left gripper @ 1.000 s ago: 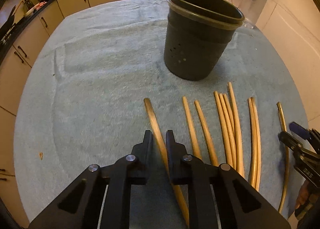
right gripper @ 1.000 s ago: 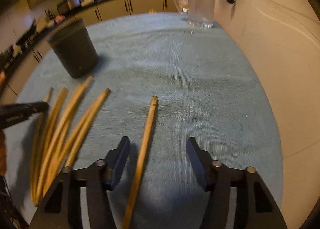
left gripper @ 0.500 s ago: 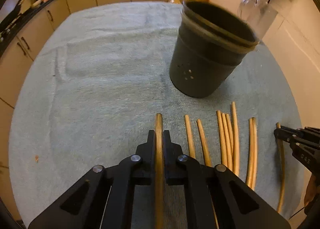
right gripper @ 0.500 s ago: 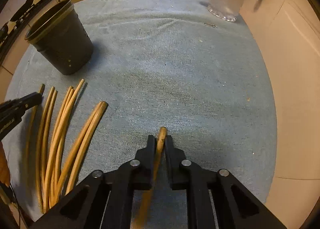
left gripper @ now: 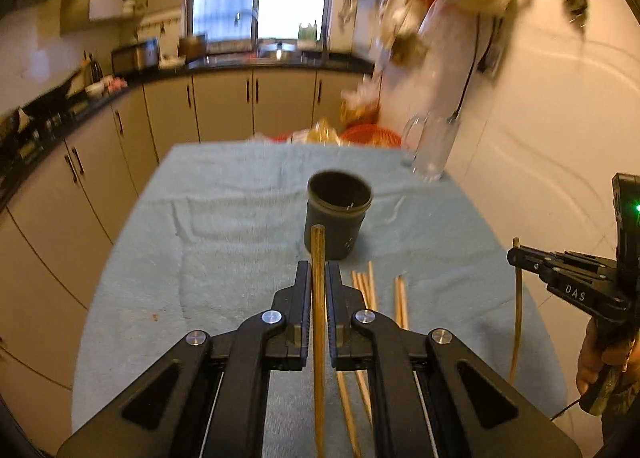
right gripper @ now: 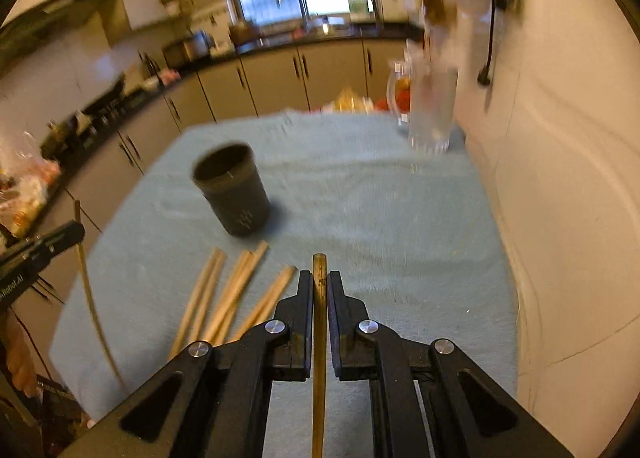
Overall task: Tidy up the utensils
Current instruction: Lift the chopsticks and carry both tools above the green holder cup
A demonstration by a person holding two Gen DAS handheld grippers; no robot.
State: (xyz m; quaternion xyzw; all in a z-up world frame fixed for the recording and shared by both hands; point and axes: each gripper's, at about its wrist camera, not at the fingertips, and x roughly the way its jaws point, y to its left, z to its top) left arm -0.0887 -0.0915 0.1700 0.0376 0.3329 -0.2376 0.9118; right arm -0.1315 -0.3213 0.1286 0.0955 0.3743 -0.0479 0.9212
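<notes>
Since a second ago, both my tongs have risen off the towel, each carrying a stick. My left tongs (left gripper: pixel 318 278) pinch one long tan wooden chopstick (left gripper: pixel 318 258); my right tongs (right gripper: pixel 319 286) pinch another thin wooden chopstick (right gripper: pixel 319 274). Below, the remaining loose wooden chopsticks (right gripper: pixel 236 286) lie near the front edge of the pale blue towel-covered table (right gripper: pixel 380 217). Farther, mid-table, stands the dark round plastic utensil holder (left gripper: pixel 339 213); it looks empty. I judge the next move is carrying each stick over its rim and releasing it tip-down. A clear glass mug (left gripper: pixel 430 149) stands at the far right corner.
</notes>
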